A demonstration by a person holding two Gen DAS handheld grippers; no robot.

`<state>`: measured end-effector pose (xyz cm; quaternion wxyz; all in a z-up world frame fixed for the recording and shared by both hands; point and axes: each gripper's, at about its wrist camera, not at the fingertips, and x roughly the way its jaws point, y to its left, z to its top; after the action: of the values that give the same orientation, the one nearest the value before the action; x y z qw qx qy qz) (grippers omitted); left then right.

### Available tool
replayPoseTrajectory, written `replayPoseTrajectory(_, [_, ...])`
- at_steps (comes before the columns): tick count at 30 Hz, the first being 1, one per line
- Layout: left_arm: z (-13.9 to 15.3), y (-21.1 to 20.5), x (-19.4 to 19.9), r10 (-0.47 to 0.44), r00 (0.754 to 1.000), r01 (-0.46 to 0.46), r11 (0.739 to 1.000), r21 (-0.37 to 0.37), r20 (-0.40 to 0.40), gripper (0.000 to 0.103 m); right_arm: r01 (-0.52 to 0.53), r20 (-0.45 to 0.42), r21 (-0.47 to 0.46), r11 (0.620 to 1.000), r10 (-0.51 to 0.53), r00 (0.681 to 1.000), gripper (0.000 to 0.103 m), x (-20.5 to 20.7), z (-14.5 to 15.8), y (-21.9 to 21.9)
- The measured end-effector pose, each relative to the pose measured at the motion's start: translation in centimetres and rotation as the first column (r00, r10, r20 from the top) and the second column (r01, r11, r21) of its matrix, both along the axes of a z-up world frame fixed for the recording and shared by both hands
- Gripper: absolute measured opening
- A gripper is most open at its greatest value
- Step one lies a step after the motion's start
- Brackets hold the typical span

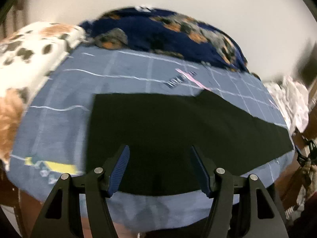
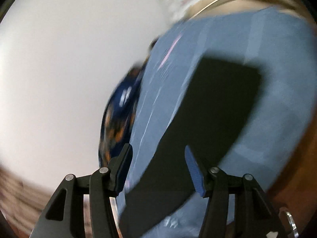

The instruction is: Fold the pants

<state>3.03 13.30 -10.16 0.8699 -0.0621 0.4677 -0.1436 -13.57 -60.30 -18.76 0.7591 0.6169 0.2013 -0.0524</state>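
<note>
One blue bedcover (image 1: 59, 130), the largest thing I have in view: printed with pale grid lines, spread flat over the bed. I take it to be the work surface, smoothed out so cloth can lie true on it.

One pair of black pants (image 1: 168, 130), lying flat on that cover, roughly mid-bed. In the left wrist view they run as a long band from a squared end on the left toward a tapering end at the right edge of the cover. They look already doubled leg on leg, laid straight so a crosswise fold can follow; that is my judgement, as the black cloth shows no seams I can read.

Two plush throws at the far side of the bed: one dark blue blanket (image 1: 158, 33) with orange and grey patches, one white blanket (image 1: 29, 45) with brown and grey patches. Pushed back, I suppose, to keep the cover free.

One pale crumpled cloth (image 1: 291, 99) off the right end of the bed; I cannot tell what it is.

Two tongs. My left gripper (image 1: 159, 154) hangs over the near edge of the pants, jaws apart, nothing between them. My right gripper (image 2: 158, 154) looks along the pants from one end, jaws likewise apart and empty. The right view is blurred.
</note>
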Motion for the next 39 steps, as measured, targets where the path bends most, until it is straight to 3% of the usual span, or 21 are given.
replayPoseTrajectory(2, [-0.9,-1.6,0.8,-0.012,0.999,0.011,1.000,-0.008,-0.033,0.064,0.099,0.023,0.077,0.992,-0.101,0.995,0.054,-2.4,-1.6,-2.7])
replayPoseTrajectory(4, [-1.6,-3.1,1.0,-0.017,0.999,0.015,0.999,-0.035,-0.051,0.064,0.132,0.031,0.098,0.986,-0.136,0.990,0.054,-3.3,-2.3,-4.3])
replayPoseTrajectory(7, [-2.0,-4.9,1.1,-0.033,0.998,0.032,0.999,-0.029,-0.049,0.064,0.150,-0.006,0.058,0.987,-0.150,0.989,0.054,-3.7,-2.2,-6.1])
replayPoseTrajectory(12, [-2.1,-6.1,0.4,-0.090,0.996,0.088,0.993,0.079,0.026,0.064,0.169,-0.067,0.022,0.985,-0.167,0.984,0.054,-3.2,-2.4,-7.8])
replayPoseTrajectory(18, [-2.1,-4.9,0.7,-0.056,0.997,0.056,0.998,0.010,0.045,0.064,0.180,-0.122,0.006,0.984,-0.178,0.976,0.053,-2.9,-3.4,-8.2])
replayPoseTrajectory(22, [-2.6,-4.6,0.9,-0.046,0.998,0.046,0.999,0.019,0.031,0.064,0.115,-0.075,0.062,0.991,-0.110,0.991,0.058,-1.9,-3.8,-7.2])
replayPoseTrajectory(25, [-2.9,-4.8,0.9,-0.047,0.999,0.047,0.999,0.021,0.017,0.064,0.074,-0.079,0.029,0.997,-0.071,0.994,0.061,-0.8,-3.5,-6.0])
replayPoseTrajectory(29, [-2.8,-5.1,0.8,-0.058,0.998,0.057,0.998,0.028,0.025,0.064,0.000,-0.033,0.086,0.996,0.003,0.999,0.061,0.7,-4.4,-4.6])
replayPoseTrajectory(34, [-3.1,-5.7,0.7,-0.079,0.997,0.079,0.996,0.033,0.013,0.065,-0.086,-0.081,-0.046,0.995,0.082,0.993,0.061,2.5,-3.2,-3.0])
replayPoseTrajectory(39, [-3.6,-6.3,0.7,-0.097,0.995,0.097,0.995,0.038,-0.006,0.065,-0.076,-0.083,-0.039,0.996,0.072,0.994,0.057,2.3,-3.2,-3.0])
